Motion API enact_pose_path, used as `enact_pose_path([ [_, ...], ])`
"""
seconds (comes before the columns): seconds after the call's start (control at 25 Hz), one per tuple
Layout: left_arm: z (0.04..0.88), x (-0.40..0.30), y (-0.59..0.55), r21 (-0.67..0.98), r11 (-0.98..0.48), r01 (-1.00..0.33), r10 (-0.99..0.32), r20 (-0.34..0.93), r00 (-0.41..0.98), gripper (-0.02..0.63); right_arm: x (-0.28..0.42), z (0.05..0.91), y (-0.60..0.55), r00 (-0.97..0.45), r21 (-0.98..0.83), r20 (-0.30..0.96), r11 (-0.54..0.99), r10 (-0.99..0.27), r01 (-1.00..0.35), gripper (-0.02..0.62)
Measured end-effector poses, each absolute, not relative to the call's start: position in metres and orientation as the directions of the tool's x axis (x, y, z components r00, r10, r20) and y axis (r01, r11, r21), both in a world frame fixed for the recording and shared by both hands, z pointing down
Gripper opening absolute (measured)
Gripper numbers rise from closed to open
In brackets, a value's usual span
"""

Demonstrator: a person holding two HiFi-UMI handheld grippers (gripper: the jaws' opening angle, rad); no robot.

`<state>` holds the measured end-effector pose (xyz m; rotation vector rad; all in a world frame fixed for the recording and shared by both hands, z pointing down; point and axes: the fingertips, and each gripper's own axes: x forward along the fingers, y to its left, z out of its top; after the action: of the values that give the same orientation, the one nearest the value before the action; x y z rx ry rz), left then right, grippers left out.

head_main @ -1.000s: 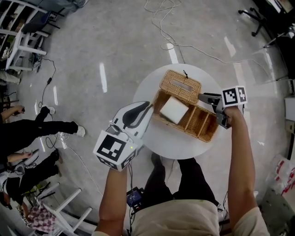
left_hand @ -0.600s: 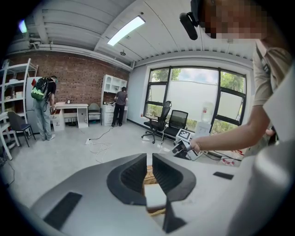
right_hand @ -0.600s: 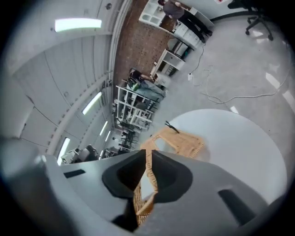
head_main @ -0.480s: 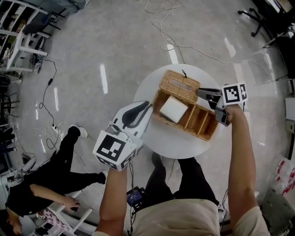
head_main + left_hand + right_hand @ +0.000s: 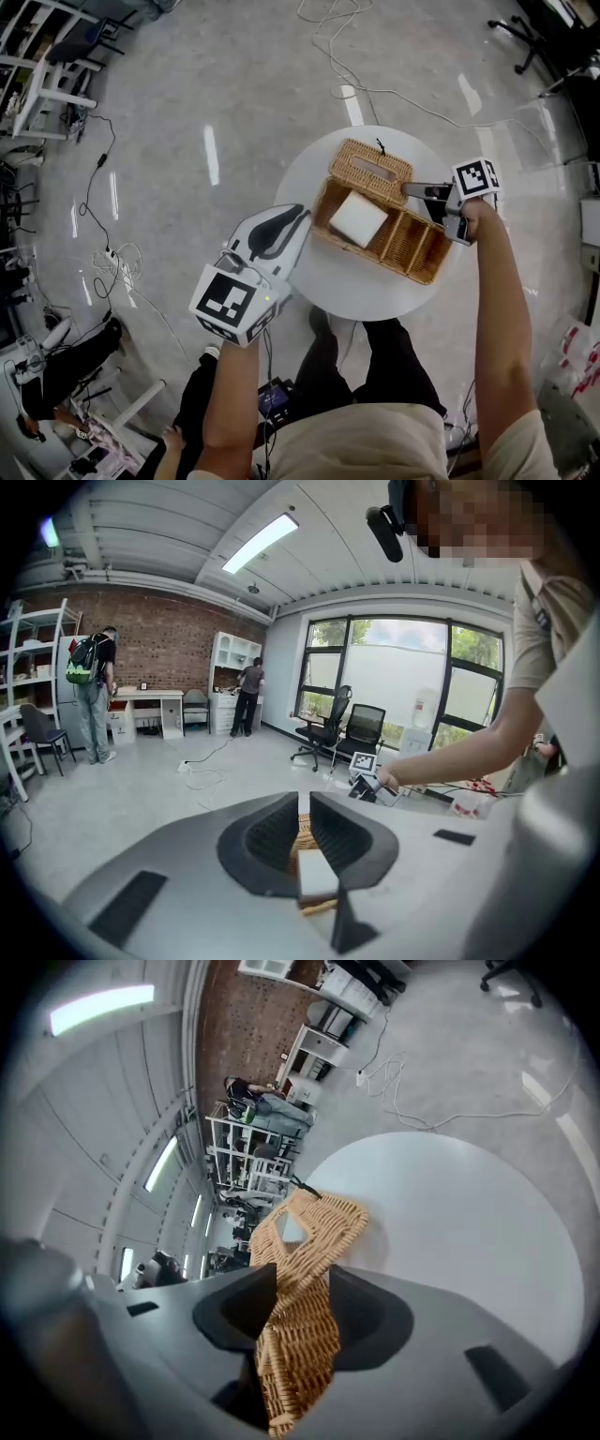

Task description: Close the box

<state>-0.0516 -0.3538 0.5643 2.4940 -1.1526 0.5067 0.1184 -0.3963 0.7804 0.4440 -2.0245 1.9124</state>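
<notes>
On table, whole open box: head view only.

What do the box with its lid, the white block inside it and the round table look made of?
The wicker box and lid: woven tan cane or rattan, matte; the weave shows. The white block: plain, matte, maybe foam or paper; unclear. The round table: smooth white top, faint sheen, likely laminate or painted.

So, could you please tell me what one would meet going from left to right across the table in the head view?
Left gripper → white block in the box → right gripper.
</notes>
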Motion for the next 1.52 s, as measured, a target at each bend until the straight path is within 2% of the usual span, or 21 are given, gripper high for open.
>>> enact_pose_path([
  [0.16, 0.565, -0.054, -0.353, 0.154, -0.607, -0.779, -0.658, 0.452, 0.602, 0.035, 0.118, 0.773, -0.401, -0.893, -0.878, 0.444, 0.168, -0.068, -0.449, 0.144],
  [0.32, 0.562, -0.057, -0.352, 0.15, -0.625, -0.766, -0.658, 0.428, 0.62, 0.035, 0.115, 0.746, -0.408, -0.893, -0.843, 0.428, 0.296, -0.138, -0.45, 0.078],
  [0.48, 0.554, -0.055, -0.352, 0.146, -0.631, -0.762, -0.658, 0.42, 0.625, 0.035, 0.116, 0.723, -0.407, -0.884, -0.795, 0.443, 0.391, -0.148, -0.464, 0.043],
  [1.0, 0.52, -0.059, -0.336, 0.124, -0.641, -0.758, -0.669, 0.393, 0.63, 0.035, 0.101, 0.69, -0.374, -0.828, -0.602, 0.542, 0.62, -0.146, -0.503, 0.066],
  [1.32, 0.505, -0.067, -0.318, 0.115, -0.645, -0.755, -0.676, 0.373, 0.635, 0.035, 0.088, 0.682, -0.341, -0.813, -0.554, 0.565, 0.665, -0.141, -0.5, 0.083],
  [1.52, 0.49, -0.069, -0.31, 0.107, -0.648, -0.754, -0.682, 0.362, 0.636, 0.035, 0.085, 0.681, -0.327, -0.771, -0.5, 0.623, 0.689, -0.134, -0.524, 0.098],
])
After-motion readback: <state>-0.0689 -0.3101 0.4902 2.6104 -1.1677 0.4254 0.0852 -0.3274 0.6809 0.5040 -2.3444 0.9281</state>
